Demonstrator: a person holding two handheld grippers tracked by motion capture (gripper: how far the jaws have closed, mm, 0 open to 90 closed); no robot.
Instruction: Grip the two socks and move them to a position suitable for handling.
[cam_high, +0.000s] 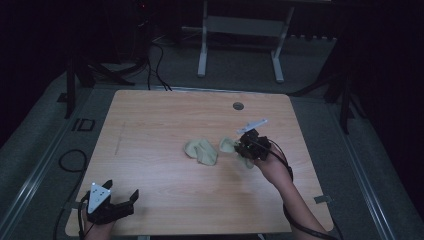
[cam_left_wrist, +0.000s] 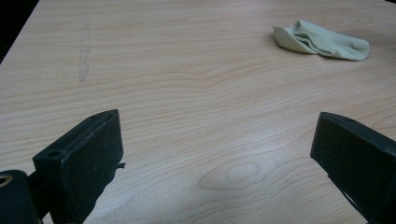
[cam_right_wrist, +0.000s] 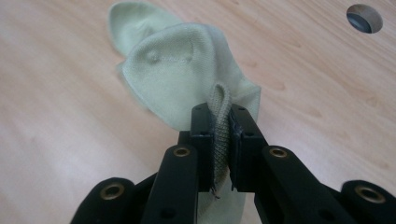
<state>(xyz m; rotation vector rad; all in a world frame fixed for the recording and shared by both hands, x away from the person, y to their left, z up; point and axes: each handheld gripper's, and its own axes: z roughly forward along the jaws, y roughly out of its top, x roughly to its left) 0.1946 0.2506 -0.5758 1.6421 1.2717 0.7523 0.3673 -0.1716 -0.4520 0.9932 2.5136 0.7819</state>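
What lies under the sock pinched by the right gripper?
Under the pinched sock, bare wooden table shows around it. The right gripper clamps a fold; whatever lies directly beneath stays covered.

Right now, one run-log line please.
right gripper: shut on held sock | left gripper: open, idle | other sock: flat on table

On the table (cam_high: 150, 125), one sock (cam_high: 201, 151) lies in the middle; the other sock (cam_high: 228, 145) lies just right of it, under the right gripper (cam_high: 248, 146).
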